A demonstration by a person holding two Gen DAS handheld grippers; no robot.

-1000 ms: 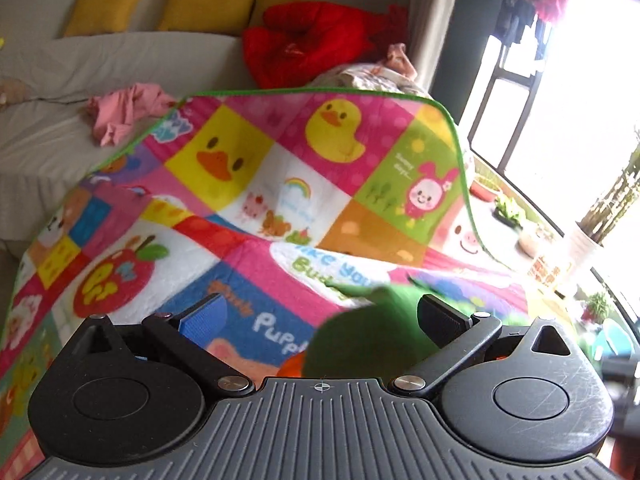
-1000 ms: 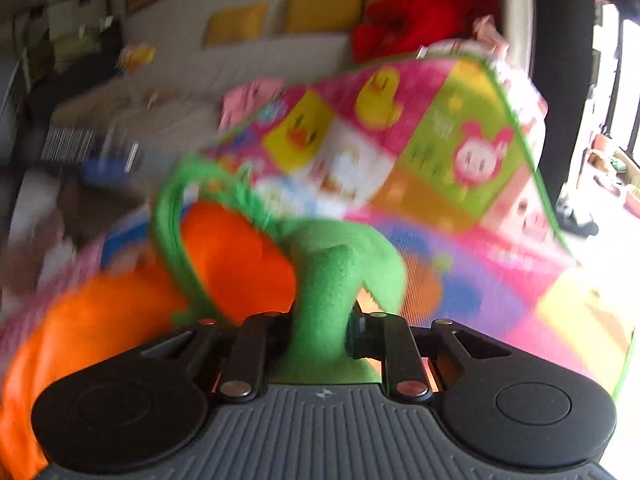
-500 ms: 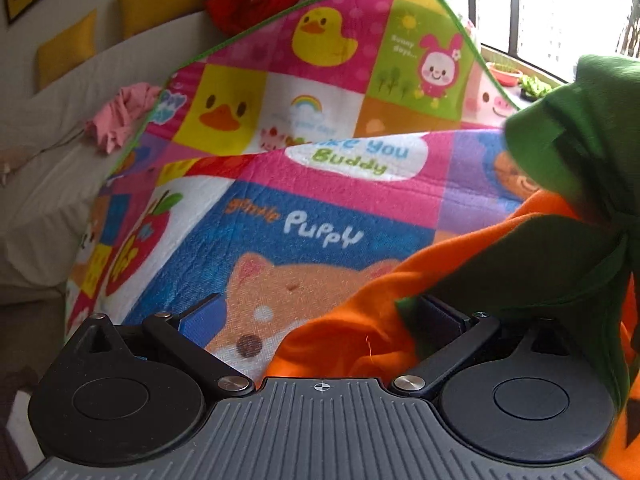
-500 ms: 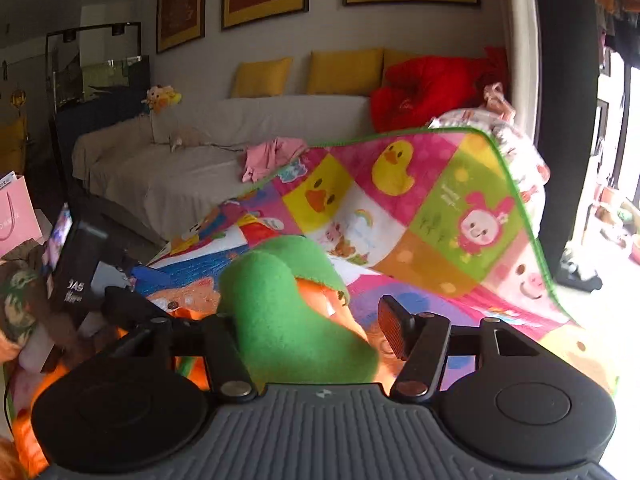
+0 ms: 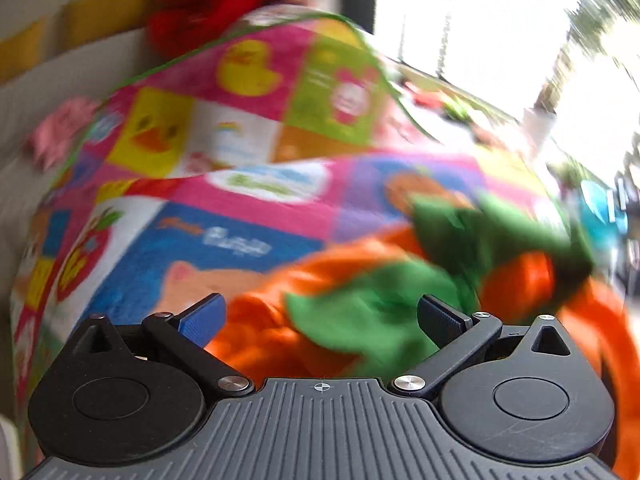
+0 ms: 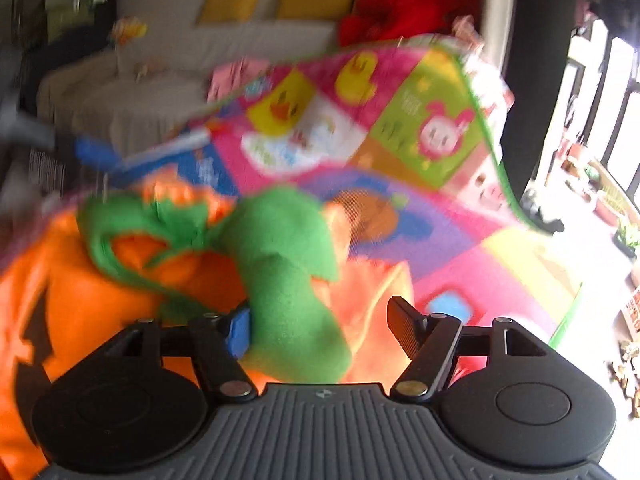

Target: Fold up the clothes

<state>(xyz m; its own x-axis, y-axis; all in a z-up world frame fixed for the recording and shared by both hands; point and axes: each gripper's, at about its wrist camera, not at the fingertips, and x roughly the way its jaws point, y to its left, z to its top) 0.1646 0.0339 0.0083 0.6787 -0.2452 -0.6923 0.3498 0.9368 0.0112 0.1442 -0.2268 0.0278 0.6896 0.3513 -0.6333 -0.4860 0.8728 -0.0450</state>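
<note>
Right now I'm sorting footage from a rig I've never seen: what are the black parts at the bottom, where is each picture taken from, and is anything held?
A person holds a two-finger gripper in each hand; a camera on each looks forward along its fingers. One picture is from the left gripper, the other from the right gripper. Both stand open, so nothing is clamped. An orange and green garment lies between the fingers on a colourful cartoon mat. Behind is a sofa with yellow cushions. Both pictures are blurred.
</note>
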